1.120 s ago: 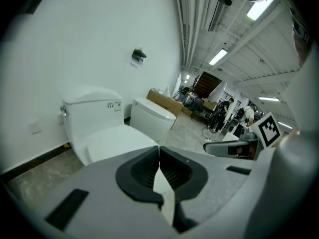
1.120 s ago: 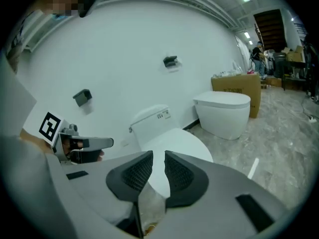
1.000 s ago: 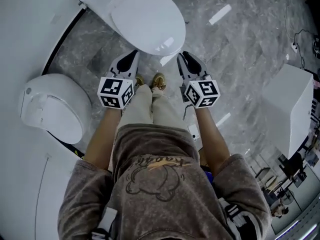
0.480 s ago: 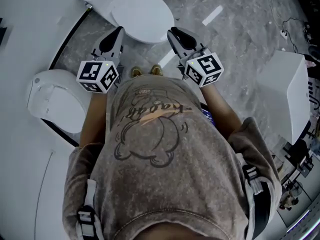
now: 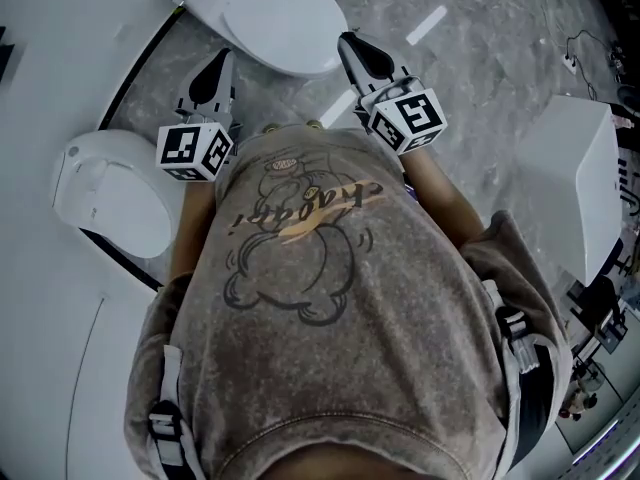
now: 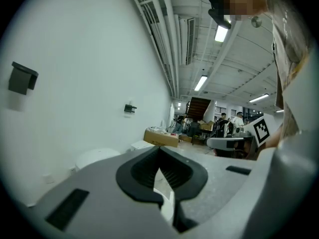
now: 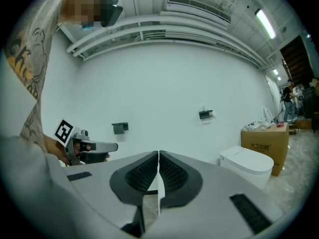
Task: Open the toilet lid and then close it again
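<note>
The white toilet point(image 5: 270, 18) stands at the top of the head view with its lid point(image 5: 285, 13) down flat. My left gripper point(image 5: 222, 60) hangs in the air on its left and my right gripper point(image 5: 347, 40) on its right, both lifted off it and touching nothing. In the left gripper view the left gripper point(image 6: 159, 148) points level along the white wall with its jaws together and empty. The right gripper point(image 7: 158, 153) also points level; its jaws have just been closing and now meet with nothing between them.
A second white toilet point(image 5: 115, 193) stands against the wall on the left. A white box-shaped unit point(image 5: 580, 178) is at the right. The floor is grey marble. A cardboard box point(image 7: 264, 141) and another toilet point(image 7: 249, 166) show in the right gripper view.
Both grippers have risen from beside the toilet's front rim and the person has straightened up. The right jaws have come together. The lid stays down throughout.
</note>
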Demonstrator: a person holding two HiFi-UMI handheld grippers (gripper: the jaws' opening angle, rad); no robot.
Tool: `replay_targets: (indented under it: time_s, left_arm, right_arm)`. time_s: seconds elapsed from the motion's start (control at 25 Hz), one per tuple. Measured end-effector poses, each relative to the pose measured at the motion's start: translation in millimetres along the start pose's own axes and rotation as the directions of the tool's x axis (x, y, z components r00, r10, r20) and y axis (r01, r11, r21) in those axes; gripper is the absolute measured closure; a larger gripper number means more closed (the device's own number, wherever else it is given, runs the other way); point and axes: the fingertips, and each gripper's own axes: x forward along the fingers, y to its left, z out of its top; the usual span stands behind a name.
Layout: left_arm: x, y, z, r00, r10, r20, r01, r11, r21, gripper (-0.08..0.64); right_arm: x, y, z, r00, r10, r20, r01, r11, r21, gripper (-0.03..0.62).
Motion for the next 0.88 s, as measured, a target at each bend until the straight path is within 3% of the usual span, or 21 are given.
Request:
replay_targets:
  time_s: [0.32, 0.88]
  left_arm:
    - [4.1, 0.7, -0.1, 1.0, -0.008, -0.005, 0.008, 1.0, 0.008, 0.551]
    - [1.1, 2.4, -7.5, 0.999, -0.001, -0.04, 0.001, 1.0, -0.005, 0.551]
  right_arm:
    - [8.1, 4.0, -7.0, 0.999, 0.042, -0.027, -0.042, 0.999, 0.004, 0.565]
    - [4.1, 3.4, -10.4, 0.997, 0.047, -0.054, -0.047, 0.999, 0.013, 0.565]
